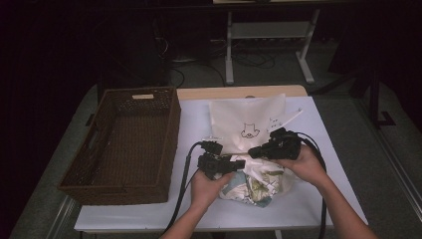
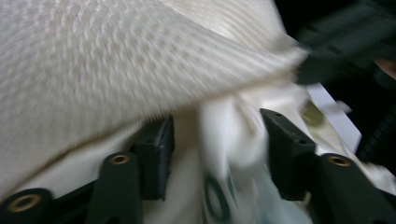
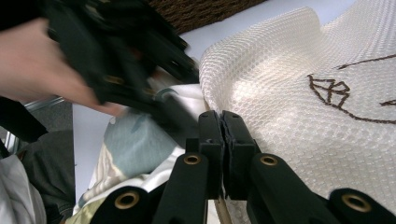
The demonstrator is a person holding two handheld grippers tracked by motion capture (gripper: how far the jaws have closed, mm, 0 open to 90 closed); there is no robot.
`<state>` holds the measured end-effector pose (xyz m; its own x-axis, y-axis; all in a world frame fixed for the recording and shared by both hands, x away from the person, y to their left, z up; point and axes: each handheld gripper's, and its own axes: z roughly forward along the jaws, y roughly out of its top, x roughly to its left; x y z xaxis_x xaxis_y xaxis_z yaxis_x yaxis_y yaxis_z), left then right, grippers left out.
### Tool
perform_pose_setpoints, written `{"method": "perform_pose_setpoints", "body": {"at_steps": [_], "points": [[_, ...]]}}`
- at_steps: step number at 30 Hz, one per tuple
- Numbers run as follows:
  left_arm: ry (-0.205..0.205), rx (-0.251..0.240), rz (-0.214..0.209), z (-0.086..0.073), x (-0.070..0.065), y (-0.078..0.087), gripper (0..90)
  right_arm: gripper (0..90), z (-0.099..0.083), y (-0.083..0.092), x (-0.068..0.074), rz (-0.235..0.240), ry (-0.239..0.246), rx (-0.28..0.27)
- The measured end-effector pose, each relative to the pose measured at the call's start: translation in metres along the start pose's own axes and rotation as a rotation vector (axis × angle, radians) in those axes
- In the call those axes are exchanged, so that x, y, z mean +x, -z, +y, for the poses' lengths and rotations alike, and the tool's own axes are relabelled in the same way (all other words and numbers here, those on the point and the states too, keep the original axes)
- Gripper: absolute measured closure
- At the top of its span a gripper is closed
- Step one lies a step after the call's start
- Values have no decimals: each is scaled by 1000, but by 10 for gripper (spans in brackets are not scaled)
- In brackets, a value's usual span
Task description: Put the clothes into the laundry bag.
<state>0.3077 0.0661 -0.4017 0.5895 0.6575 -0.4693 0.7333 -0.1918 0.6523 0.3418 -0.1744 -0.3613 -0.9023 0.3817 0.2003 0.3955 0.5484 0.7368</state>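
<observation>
Soft, limp patterned cloth (image 1: 259,186) bunches easily; right gripper (image 3: 222,121) pinches the pouch (image 1: 247,121) rim, left gripper (image 2: 217,140) released around a fold

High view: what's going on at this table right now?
A person holds a hand-held gripper in each hand over a patterned cloth bundle at the mouth of a cream mesh bag. The right hand-held gripper is shut on the bag's edge. The left hand-held gripper has loose cloth between parted jaws. A brown wicker basket stands to the left.
</observation>
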Motion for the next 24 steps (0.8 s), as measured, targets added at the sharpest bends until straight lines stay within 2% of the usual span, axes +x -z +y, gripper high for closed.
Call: {"method": "perform_pose_setpoints", "body": {"at_steps": [2,3,6,8,9,10,11,12,15,16,17,19,22,24], "points": [[-25,20,12,-4,-3,13,387,875,0,0,0,-3,-1,2],[-33,33,35,-6,-4,16,369,875,0,0,0,-5,-3,2],[-6,68,21,-13,0,18,299,875,1,0,0,-6,-4,5],[30,111,14,-17,5,5,267,875,2,-2,0,-8,-2,10],[58,130,-5,-18,7,-3,251,875,3,-3,0,-10,3,13],[63,147,-13,-18,7,-10,240,875,4,-4,1,-11,5,18],[49,169,-5,-17,7,-18,243,875,4,-5,1,-12,9,23],[32,174,3,-15,5,-24,277,875,5,-6,2,-12,10,27],[20,179,-47,-11,3,-32,611,874,5,-7,2,-9,14,35],[9,165,-58,-9,2,-31,704,875,4,-7,2,-8,13,32],[0,156,-63,-8,0,-30,754,874,4,-5,2,-5,12,24],[-11,111,-86,-8,-3,-24,786,874,4,-1,5,2,17,19],[18,26,-153,-5,-8,-10,801,875,6,6,10,13,33,6],[-16,-2,-165,-2,-20,-2,806,875,8,10,13,31,34,-16]]}}
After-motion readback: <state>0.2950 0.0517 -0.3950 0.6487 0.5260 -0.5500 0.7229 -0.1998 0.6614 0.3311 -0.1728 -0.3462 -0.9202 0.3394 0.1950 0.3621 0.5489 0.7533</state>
